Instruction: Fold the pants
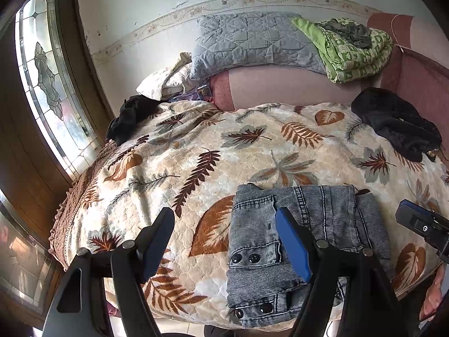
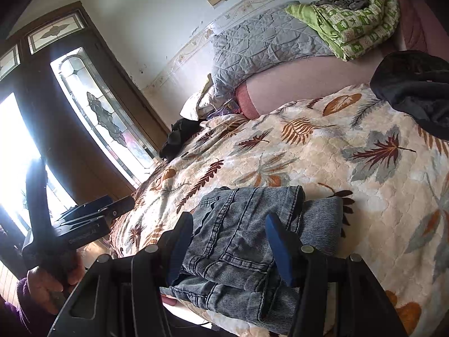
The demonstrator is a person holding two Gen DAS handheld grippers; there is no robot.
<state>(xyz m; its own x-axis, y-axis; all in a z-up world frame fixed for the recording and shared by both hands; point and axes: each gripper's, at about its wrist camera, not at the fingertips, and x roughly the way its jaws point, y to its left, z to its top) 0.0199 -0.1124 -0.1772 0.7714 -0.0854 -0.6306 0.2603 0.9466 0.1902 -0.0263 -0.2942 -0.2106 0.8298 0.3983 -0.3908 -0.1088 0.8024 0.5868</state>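
The folded grey-blue jeans (image 1: 294, 247) lie in a compact stack near the front edge of the leaf-patterned blanket (image 1: 196, 154), snaps facing left. My left gripper (image 1: 223, 219) hovers open over the stack's left edge, its blue right finger above the denim and nothing pinched. In the right wrist view the jeans (image 2: 247, 241) lie below my right gripper (image 2: 228, 220), which is open with the pads clear of the cloth. The left wrist view shows the right gripper (image 1: 421, 224) just off the jeans' right side. A hand holds the left gripper (image 2: 118, 207) at the left.
A black garment (image 1: 132, 118) lies at the blanket's far left, another black garment (image 1: 398, 126) at the far right. A grey quilted pillow (image 1: 252, 39) and a green folded quilt (image 1: 353, 47) rest on the pink headboard cushion. A glazed wooden door (image 1: 42, 78) stands left of the bed.
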